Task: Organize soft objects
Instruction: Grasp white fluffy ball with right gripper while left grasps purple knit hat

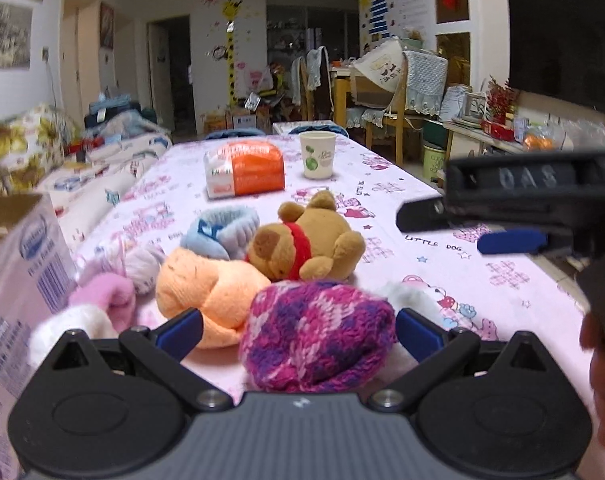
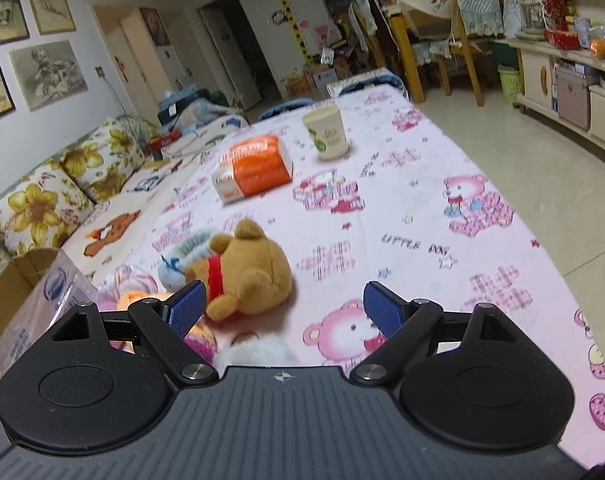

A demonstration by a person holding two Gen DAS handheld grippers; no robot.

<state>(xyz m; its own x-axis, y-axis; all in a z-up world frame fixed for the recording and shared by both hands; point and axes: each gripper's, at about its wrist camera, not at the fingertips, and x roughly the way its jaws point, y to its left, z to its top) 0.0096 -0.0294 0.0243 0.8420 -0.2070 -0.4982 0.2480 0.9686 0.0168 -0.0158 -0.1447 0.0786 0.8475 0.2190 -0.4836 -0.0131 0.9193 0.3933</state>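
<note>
A purple and pink knitted item (image 1: 318, 340) lies between the open jaws of my left gripper (image 1: 298, 332), which does not squeeze it. Behind it lie an orange fleece item (image 1: 206, 288), a brown teddy bear with a red scarf (image 1: 302, 244), a blue knitted item (image 1: 222, 232), and pink and white soft items (image 1: 106, 300). A white fluffy item (image 1: 414, 296) lies to the right. My right gripper (image 2: 282, 308) is open and empty, hovering above the table with the bear (image 2: 246, 268) just ahead of its left finger. It also shows in the left wrist view (image 1: 474, 224).
A cardboard box (image 1: 18, 288) stands at the left; it also shows in the right wrist view (image 2: 26, 292). An orange packet (image 1: 244, 172) and a paper cup (image 1: 317, 155) sit farther back on the pink tablecloth (image 1: 462, 280). A sofa runs along the left. The table edge drops off at the right.
</note>
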